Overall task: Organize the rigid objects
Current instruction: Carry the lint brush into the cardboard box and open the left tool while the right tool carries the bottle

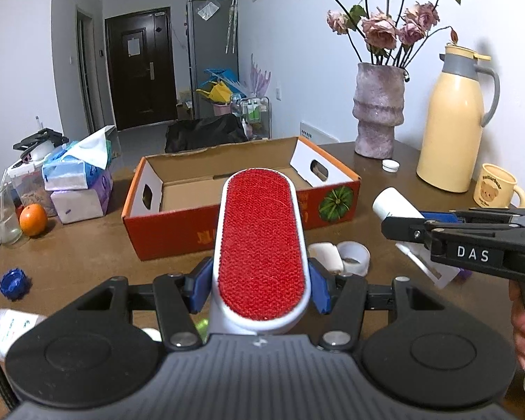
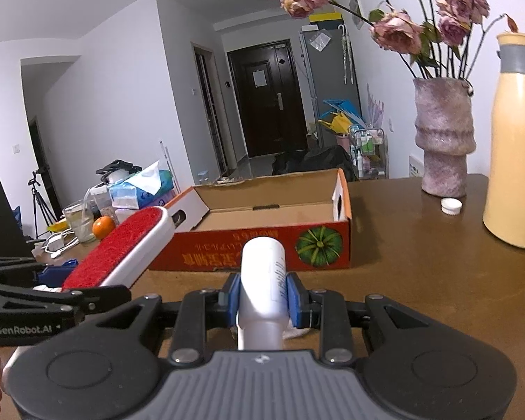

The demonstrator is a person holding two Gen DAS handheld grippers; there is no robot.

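My left gripper (image 1: 259,288) is shut on a white lint brush with a red pad (image 1: 260,245), held above the table just in front of the open red cardboard box (image 1: 178,238). The brush also shows at the left of the right wrist view (image 2: 122,248). My right gripper (image 2: 264,295) is shut on a white bottle (image 2: 264,273), held in front of the box (image 2: 332,220). The right gripper and bottle (image 1: 395,204) show at the right of the left wrist view. The box looks empty inside.
On the brown table (image 1: 87,255): a white case (image 1: 327,253), a tape roll (image 1: 353,255), a blue cap (image 1: 14,281), an orange (image 1: 33,218), a glass (image 1: 1,215), tissue packs (image 1: 77,182), a vase (image 1: 378,112), a yellow thermos (image 1: 455,119), a mug (image 1: 497,185), a white cap (image 1: 390,165).
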